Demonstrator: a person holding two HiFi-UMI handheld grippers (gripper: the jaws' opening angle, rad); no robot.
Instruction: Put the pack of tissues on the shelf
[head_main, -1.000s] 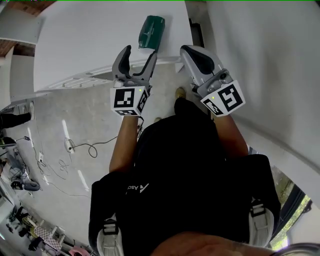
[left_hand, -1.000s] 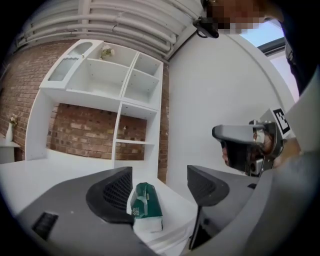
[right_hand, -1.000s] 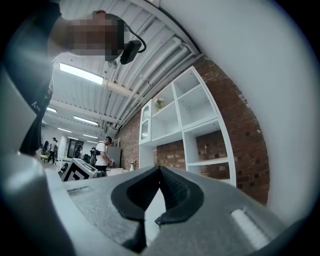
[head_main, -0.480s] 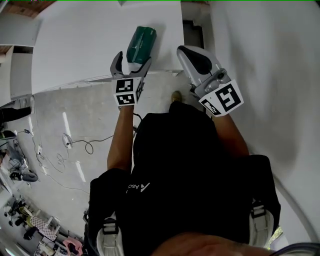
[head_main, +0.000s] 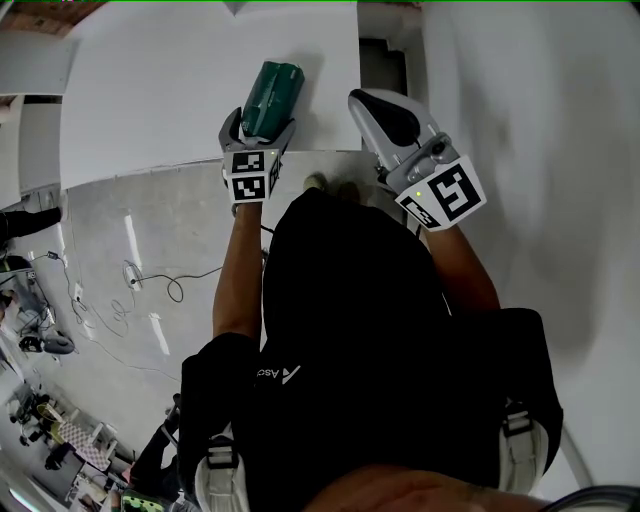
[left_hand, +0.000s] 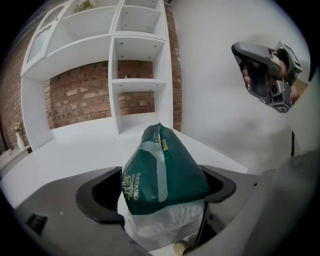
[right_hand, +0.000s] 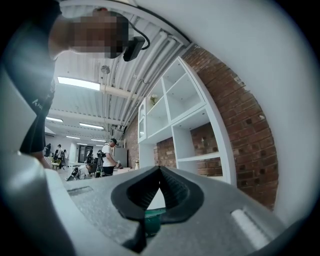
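Note:
The pack of tissues (head_main: 270, 92), dark green film with a clear white end, lies on the white lower shelf board (head_main: 170, 90) near its right end. My left gripper (head_main: 261, 124) reaches over the board's edge with its jaws spread wide. In the left gripper view the pack (left_hand: 160, 172) sits between the two black pads (left_hand: 97, 197), which flank it closely without visibly squeezing it. My right gripper (head_main: 372, 106) hangs to the right of the pack, jaws shut and empty, and also shows in the left gripper view (left_hand: 265, 75).
A white shelf unit (left_hand: 137, 50) with open cubbies backs onto a brick wall (left_hand: 75, 95). A white wall (head_main: 540, 120) runs along the right. Cables (head_main: 150, 290) lie on the grey floor at the left. People (right_hand: 107, 155) stand far off in the room.
My left gripper has moved forward over the shelf edge. The pack, which lay ahead of its tips, now sits between the jaws. The right gripper has barely moved.

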